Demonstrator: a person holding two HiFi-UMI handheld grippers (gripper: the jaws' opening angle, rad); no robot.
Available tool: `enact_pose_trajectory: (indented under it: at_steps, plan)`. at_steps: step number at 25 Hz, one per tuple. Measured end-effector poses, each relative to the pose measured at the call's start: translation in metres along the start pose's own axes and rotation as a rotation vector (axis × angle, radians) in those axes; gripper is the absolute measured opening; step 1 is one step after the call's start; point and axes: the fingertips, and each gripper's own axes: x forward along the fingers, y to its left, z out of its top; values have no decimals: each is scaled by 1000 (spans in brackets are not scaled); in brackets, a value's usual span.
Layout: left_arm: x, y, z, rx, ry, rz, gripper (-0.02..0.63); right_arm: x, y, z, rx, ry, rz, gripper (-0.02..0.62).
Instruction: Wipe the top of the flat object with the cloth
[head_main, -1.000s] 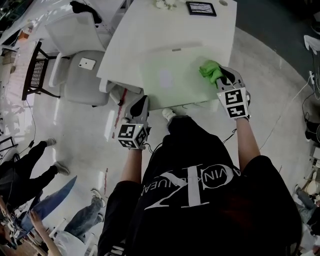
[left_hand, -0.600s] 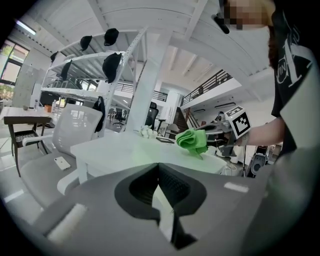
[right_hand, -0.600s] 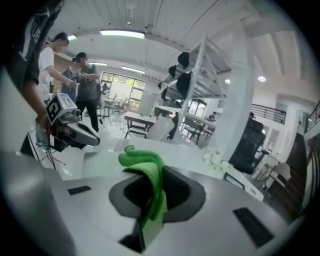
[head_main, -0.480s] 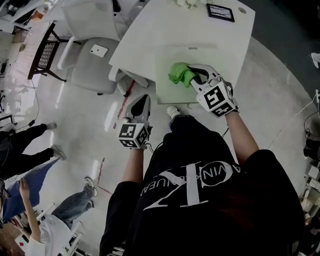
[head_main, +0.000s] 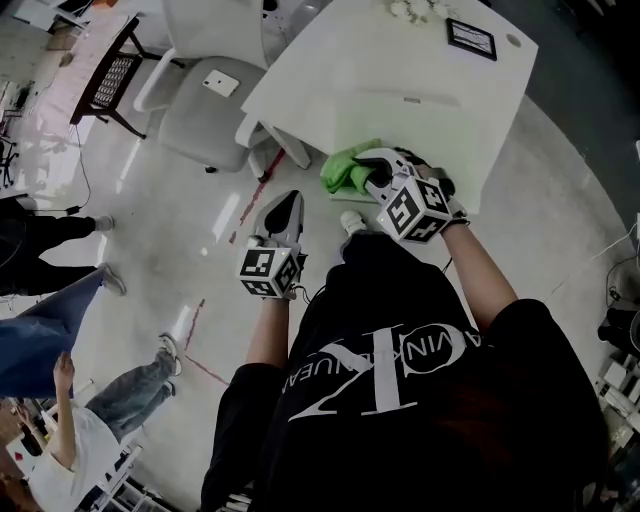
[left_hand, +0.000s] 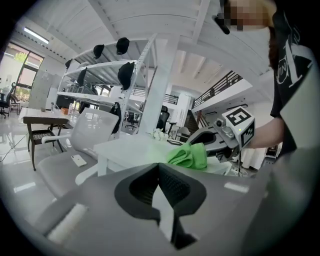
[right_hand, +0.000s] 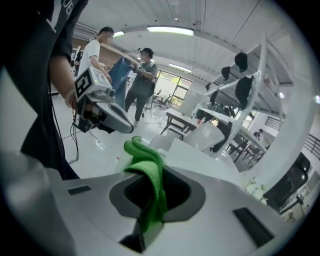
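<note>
Our right gripper (head_main: 372, 177) is clamped on the green cloth (head_main: 345, 170), at the flat object's (head_main: 430, 130) near left corner on the worktop (head_main: 380, 50). Our left gripper (head_main: 284, 204), jaws together and empty, hangs off the worktop.

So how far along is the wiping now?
One pass looks done: in the last second the green cloth swept across the flat object to its near left edge. In hand: the right gripper clamps the cloth in its jaws there. Possibly left: the far side. The left gripper hangs idle.
</note>
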Motion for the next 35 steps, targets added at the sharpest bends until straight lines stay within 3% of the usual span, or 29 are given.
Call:
enact_pose_trajectory:
  at_steps: [4,12,25,35]
  plan:
    - [-9,-6,0,-2,-5,0,11,-1,14,-6,-44,37,37,31]
    - [-26,-27,-9,18,5,-39,11,-18,32,-11,-15,72,17,31]
    - [-47,-55,-24,47,21,-98,11,-66,31,-59,166,153,-136,31]
    - [-30,-63,-3,55,0,-99,11,-113,31,-98,281,188,-211,31]
